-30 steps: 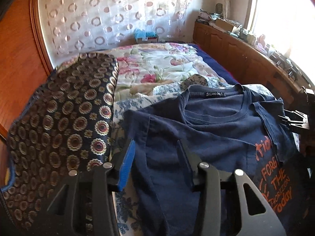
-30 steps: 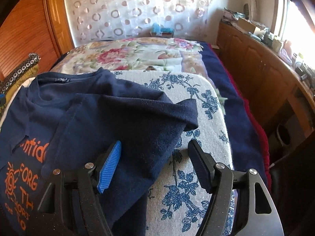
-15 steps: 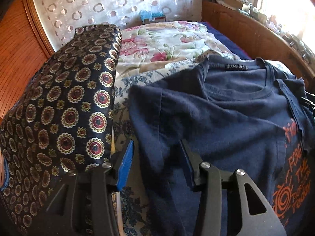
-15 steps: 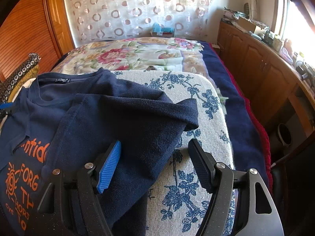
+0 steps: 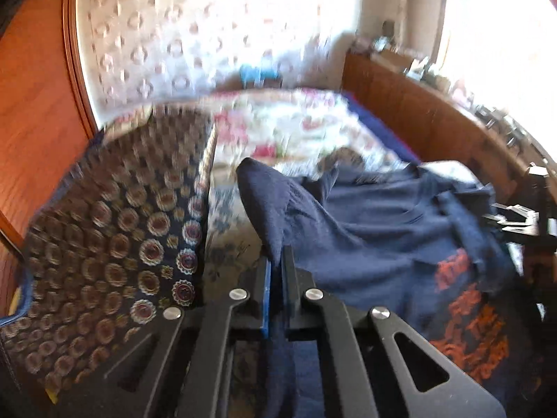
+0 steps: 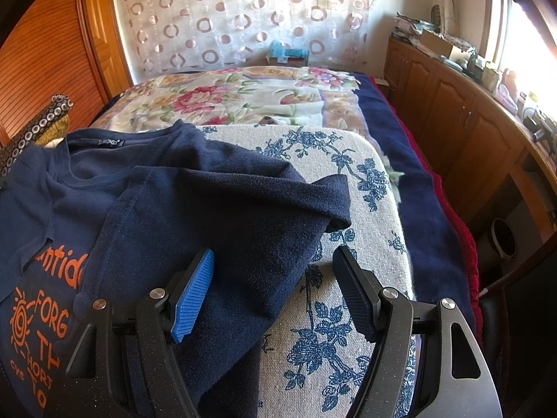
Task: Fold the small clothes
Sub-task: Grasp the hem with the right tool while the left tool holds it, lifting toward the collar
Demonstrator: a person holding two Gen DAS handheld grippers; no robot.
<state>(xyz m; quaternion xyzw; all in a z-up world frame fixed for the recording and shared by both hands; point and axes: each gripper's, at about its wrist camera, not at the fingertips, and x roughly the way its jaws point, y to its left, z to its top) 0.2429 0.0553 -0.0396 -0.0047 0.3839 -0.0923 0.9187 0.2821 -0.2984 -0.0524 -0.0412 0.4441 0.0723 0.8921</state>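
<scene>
A navy T-shirt (image 5: 365, 226) with orange print lies on a white pad with blue flowers (image 6: 348, 174). My left gripper (image 5: 276, 261) is closing tight on the shirt's left sleeve (image 5: 268, 202). Its pads press on the cloth, and the sleeve stands up in a peak above the fingers. In the right wrist view the T-shirt (image 6: 209, 202) has its right side folded over the body. My right gripper (image 6: 275, 254) hovers open over that fold, with cloth below the left pad (image 6: 195, 296). The left wrist view is blurred.
A dark cushion with round medallions (image 5: 122, 237) lies left of the shirt. Beyond the pad stretches a bed with a floral quilt (image 6: 243, 97) and a navy blanket (image 6: 417, 181). Wooden cabinets (image 6: 452, 122) with clutter on top line the right wall under the window.
The left gripper has shut on the shirt's left sleeve and lifted it off the pad, and its view has swung up. The right gripper has stayed still and open.
</scene>
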